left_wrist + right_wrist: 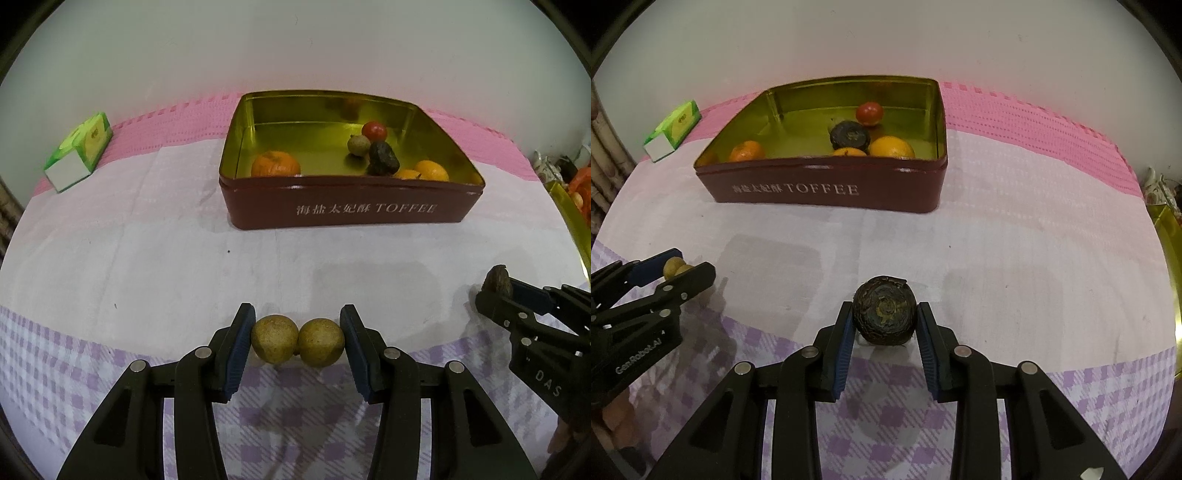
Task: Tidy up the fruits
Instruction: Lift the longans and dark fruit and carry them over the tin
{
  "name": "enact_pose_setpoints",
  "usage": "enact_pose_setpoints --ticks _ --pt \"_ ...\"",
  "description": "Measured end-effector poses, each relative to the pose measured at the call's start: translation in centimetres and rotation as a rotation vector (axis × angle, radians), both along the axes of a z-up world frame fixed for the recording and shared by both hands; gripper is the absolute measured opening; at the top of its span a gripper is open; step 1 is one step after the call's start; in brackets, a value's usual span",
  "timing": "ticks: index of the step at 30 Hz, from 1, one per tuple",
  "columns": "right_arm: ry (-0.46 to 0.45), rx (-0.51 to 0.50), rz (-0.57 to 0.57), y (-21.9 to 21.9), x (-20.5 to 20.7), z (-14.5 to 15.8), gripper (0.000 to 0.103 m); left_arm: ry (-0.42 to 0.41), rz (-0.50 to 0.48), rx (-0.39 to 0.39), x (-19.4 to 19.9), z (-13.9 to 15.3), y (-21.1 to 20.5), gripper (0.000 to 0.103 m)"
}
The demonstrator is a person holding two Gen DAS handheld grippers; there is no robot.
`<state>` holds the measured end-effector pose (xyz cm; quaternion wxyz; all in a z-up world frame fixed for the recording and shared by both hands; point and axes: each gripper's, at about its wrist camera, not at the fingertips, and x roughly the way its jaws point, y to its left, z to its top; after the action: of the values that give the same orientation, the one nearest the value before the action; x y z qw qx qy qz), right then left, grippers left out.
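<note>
White cloth (184, 240) covers the table, with a purple checked part near the front and a pink mat (1015, 118) at the back by a plain pale wall. Close up, the left gripper (297, 341) squeezes two small tan fruits (275, 343) that sit side by side and touch each other, one blue pad on each outer side. Over to its right, the right gripper (884, 321) is closed on one dark wrinkly fruit (884, 315), and its pads press on both sides. Both grippers point down toward the cloth. Farther back stands a red tin (343, 212) with a gold inside and the word TOFFEE on its front. Inside it lie oranges (275, 164), a small red tomato (373, 130), one more tan fruit (358, 144) and one more dark fruit (382, 158). Away to the left, on the pink mat, sits a green and white box (79, 151).
</note>
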<state>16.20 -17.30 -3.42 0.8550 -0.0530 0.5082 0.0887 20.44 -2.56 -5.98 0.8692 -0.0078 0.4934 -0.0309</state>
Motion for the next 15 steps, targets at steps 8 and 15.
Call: enact_pose_setpoints --ticks 8,15 --pt "-0.032 0.017 0.011 0.1 -0.1 1.9 0.03 -0.034 0.0 -0.004 0.3 1.6 0.1 0.049" --pt "-0.052 0.023 0.023 0.4 0.6 3.1 0.03 -0.06 -0.001 0.004 1.1 3.0 0.2 0.049"
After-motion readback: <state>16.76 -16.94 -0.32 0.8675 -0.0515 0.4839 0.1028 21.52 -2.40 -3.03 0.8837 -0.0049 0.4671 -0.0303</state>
